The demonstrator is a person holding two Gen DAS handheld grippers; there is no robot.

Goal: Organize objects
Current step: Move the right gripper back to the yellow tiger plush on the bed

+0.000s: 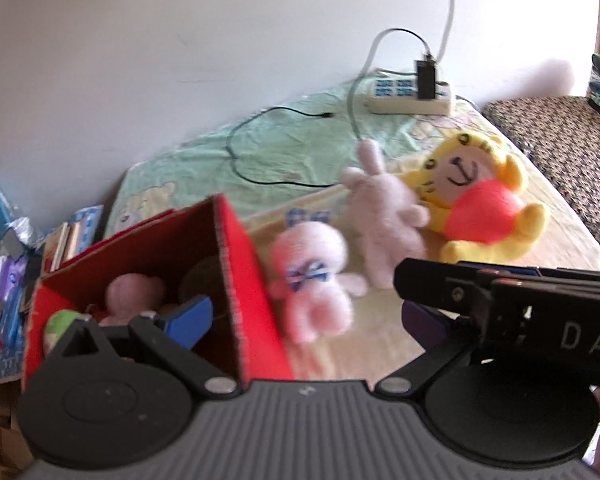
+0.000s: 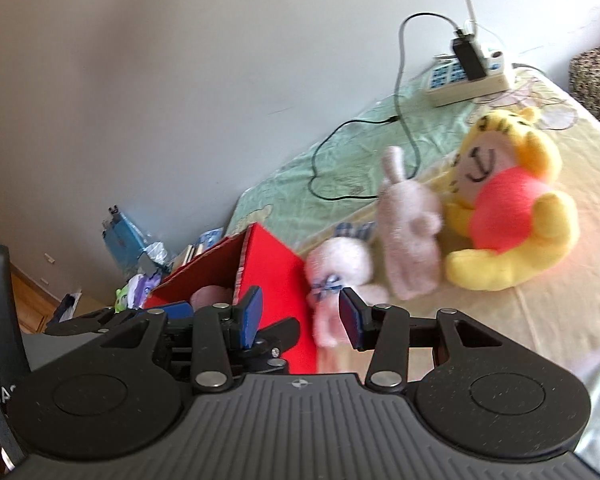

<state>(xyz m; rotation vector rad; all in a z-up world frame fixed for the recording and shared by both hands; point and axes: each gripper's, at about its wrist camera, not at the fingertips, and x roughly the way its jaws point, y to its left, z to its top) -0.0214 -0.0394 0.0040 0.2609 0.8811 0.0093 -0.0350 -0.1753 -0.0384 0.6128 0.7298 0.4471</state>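
Observation:
A red cardboard box [image 1: 256, 280] stands open on the bed with a small pink plush [image 1: 134, 292] inside it. Just right of the box lies a pink round-headed plush with a blue bow [image 1: 312, 280]. Beyond it lie a pale rabbit plush [image 1: 384, 212] and a yellow tiger plush with an orange belly [image 1: 480, 200]. My left gripper [image 1: 300, 316] is open and empty, one finger over the box's inside, the other partly hidden behind the right gripper's body. My right gripper [image 2: 300, 316] is open and empty, in front of the box [image 2: 276, 268] and the bow plush [image 2: 336, 268].
A white power strip [image 1: 408, 96] with a black charger and cables lies at the far end of the bed by the wall. A patterned seat [image 1: 560, 140] stands to the right. Books and clutter [image 1: 4, 280] fill the floor to the left of the box.

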